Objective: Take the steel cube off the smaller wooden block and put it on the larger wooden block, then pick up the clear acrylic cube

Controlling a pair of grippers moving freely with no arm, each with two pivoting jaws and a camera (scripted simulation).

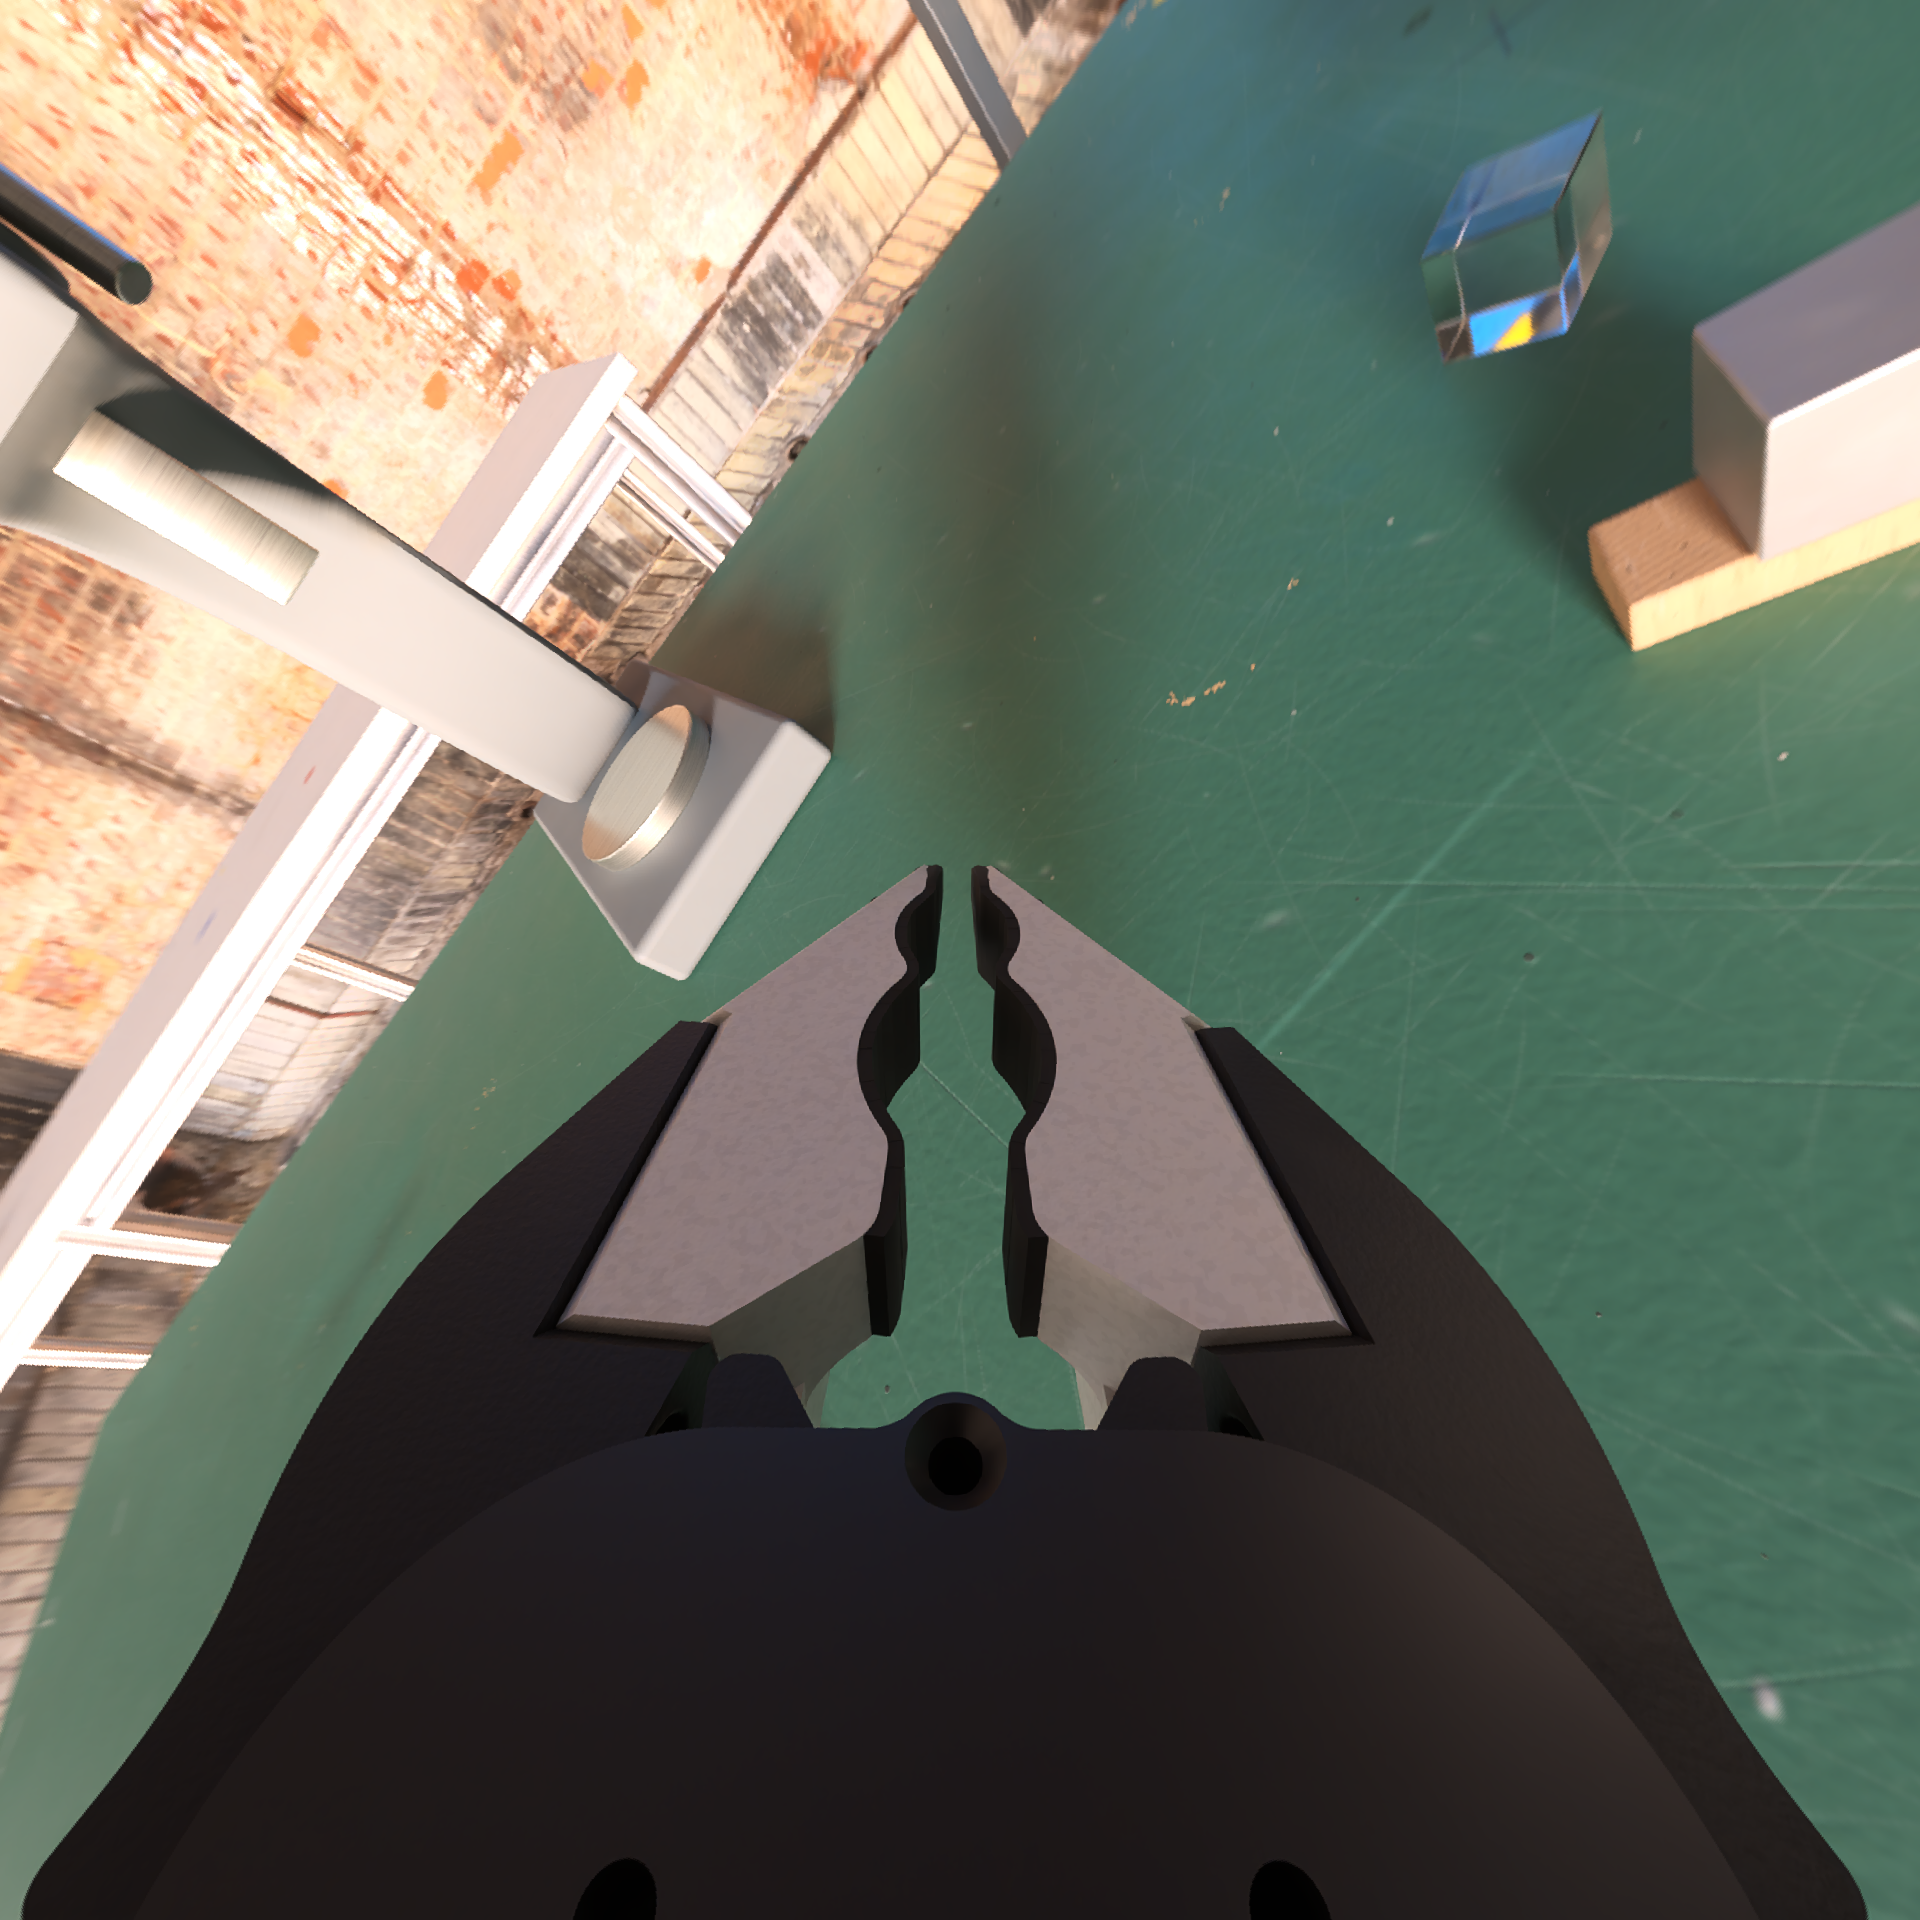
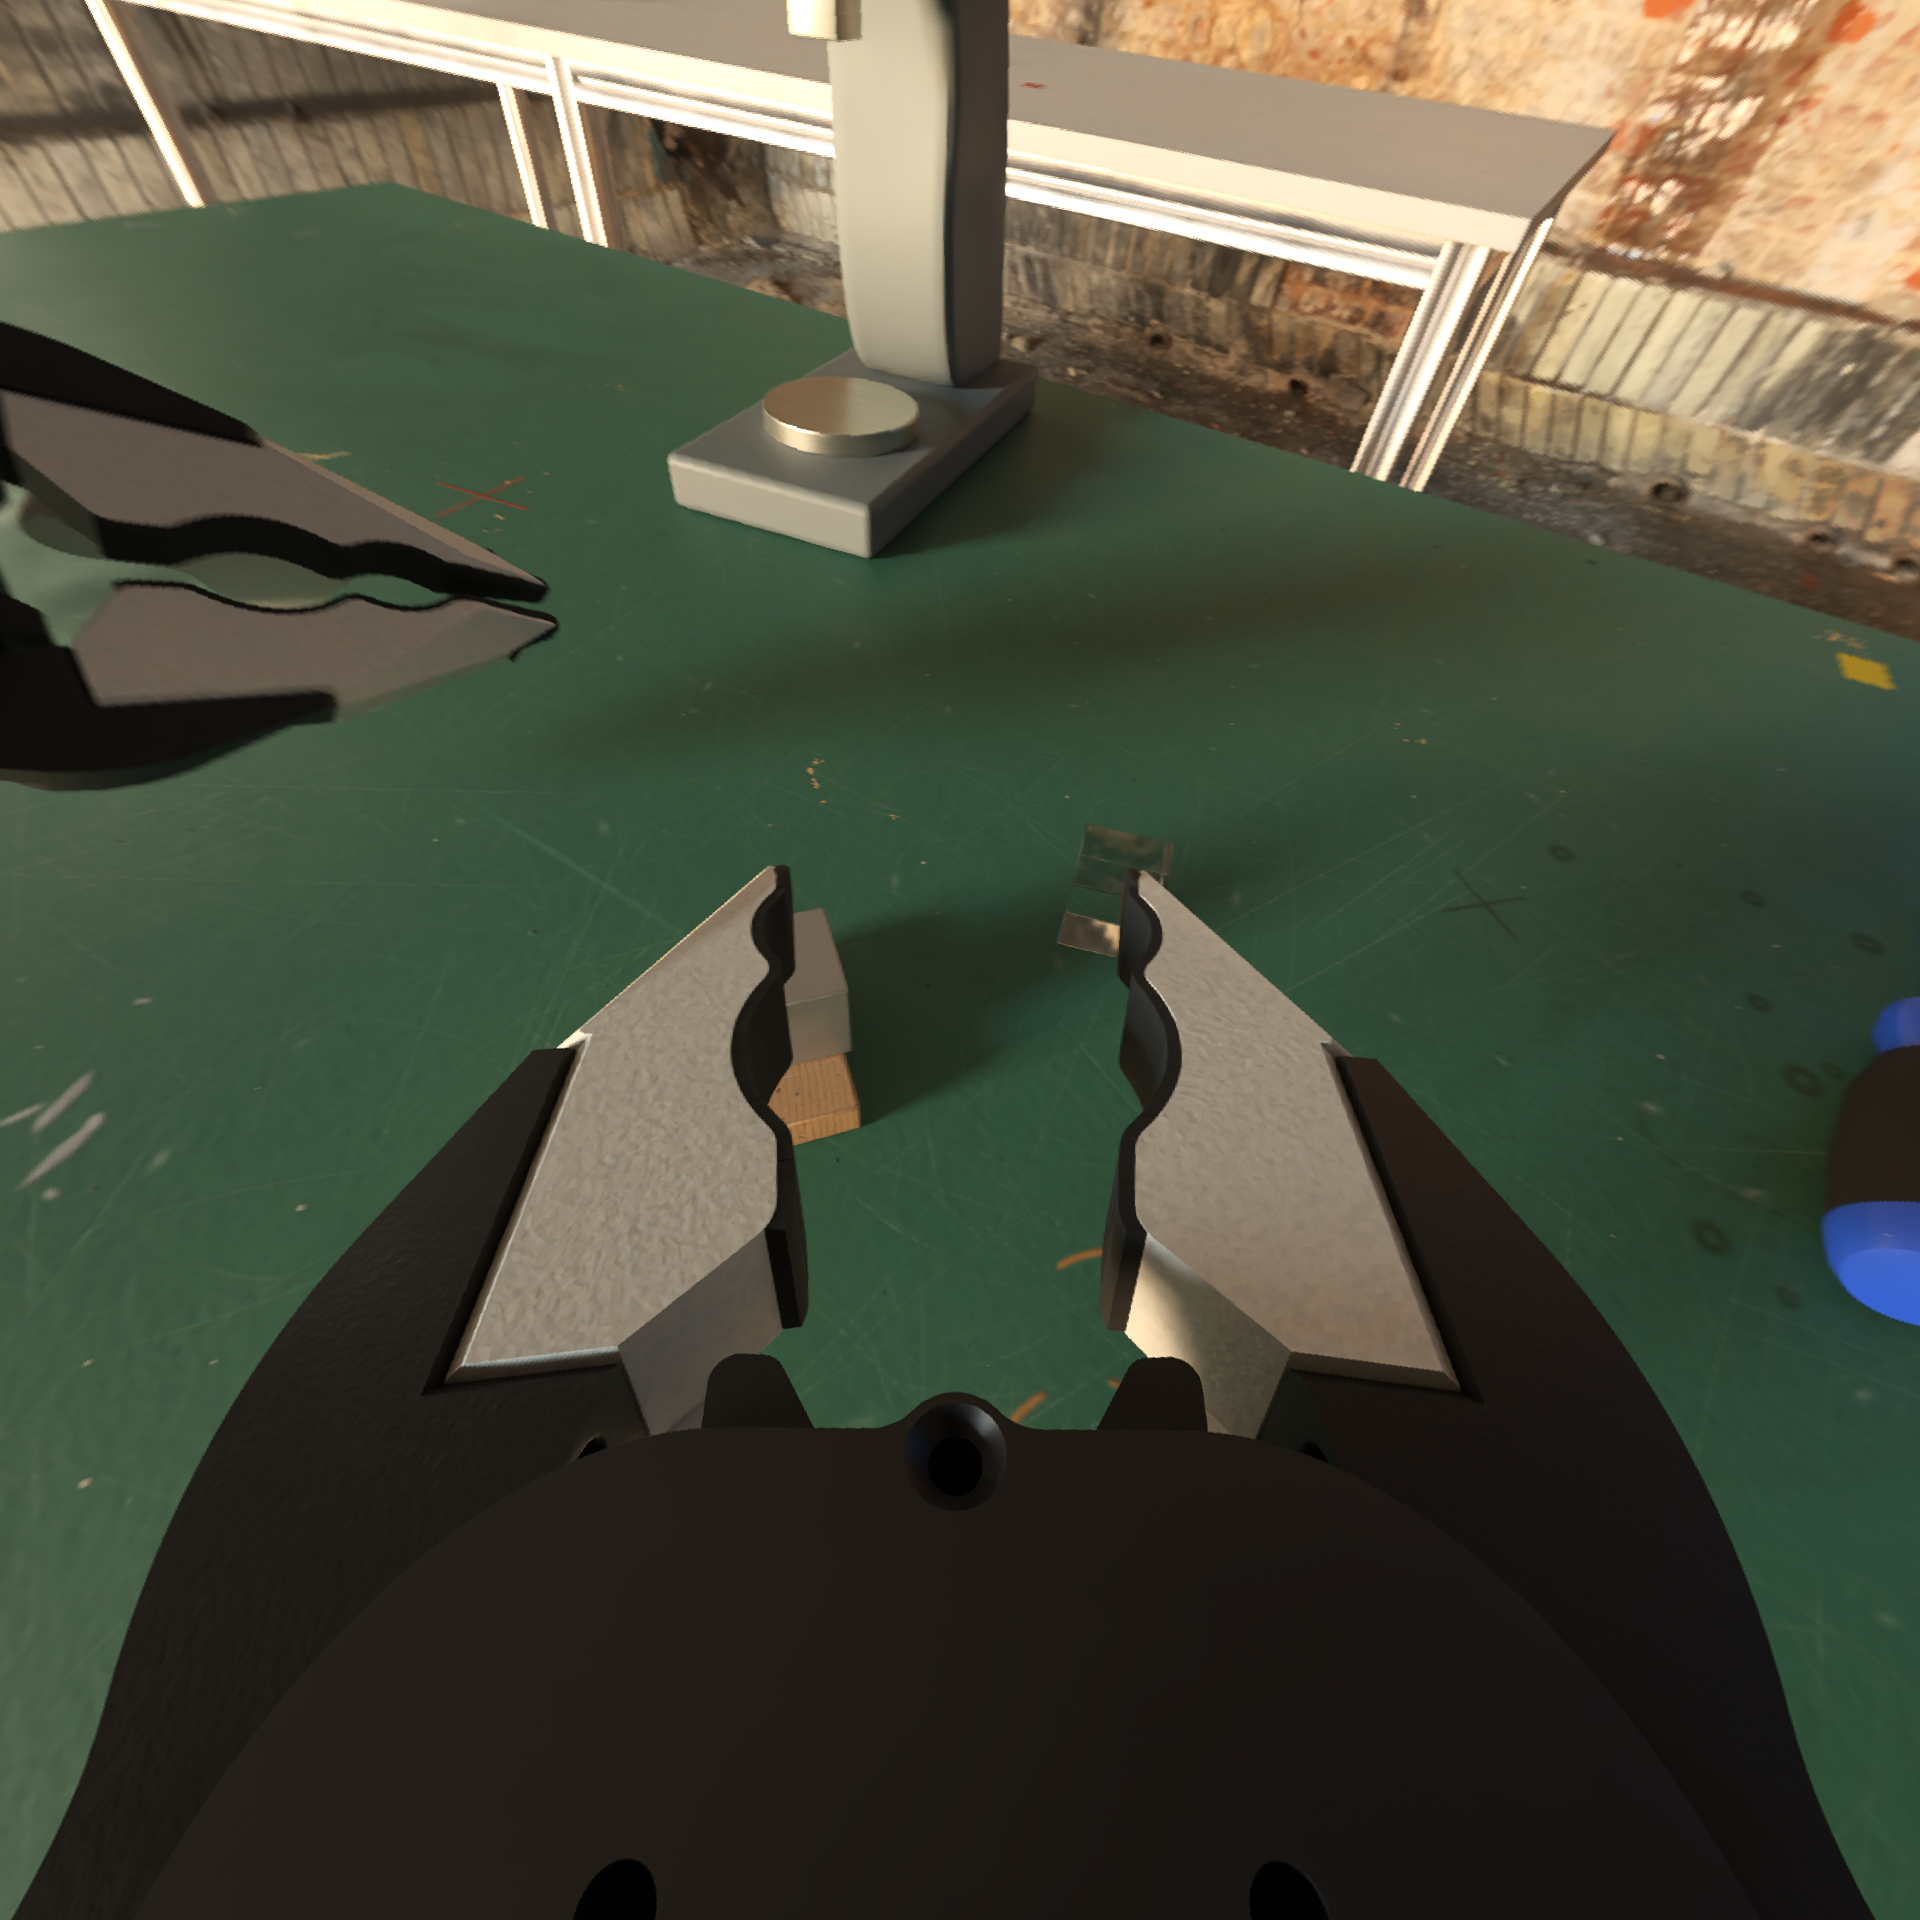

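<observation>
Two black grippers with grey-faced, wavy-edged fingers hang over a scuffed green table point(image 2: 1351, 727), and neither holds anything. The left gripper point(image 1: 956, 878) has its fingers drawn almost together, a thin slit left between the tips, with only bare green surface showing through the gap. The right gripper point(image 2: 961, 883) is spread wide, its fingers well apart and empty.

In the right wrist view, just past the right gripper's left finger, a brushed steel cube point(image 2: 821, 1003) sits on a pale flat wooden block point(image 2: 821, 1107); both are partly hidden behind that finger. By the tip of its right finger lies a clear acrylic cube point(image 2: 1107, 894), resting on the table and partly covered by the finger; whether they touch I cannot tell.

In the left wrist view the same three things lie off to the upper right, well away from the left gripper, the acrylic cube near the wooden block but apart from it.

Farther out stands a grey stand with a square base and a round metal disc point(image 2: 842, 416). At the right edge lies a blue and black cylindrical object point(image 2: 1881, 1174).
</observation>
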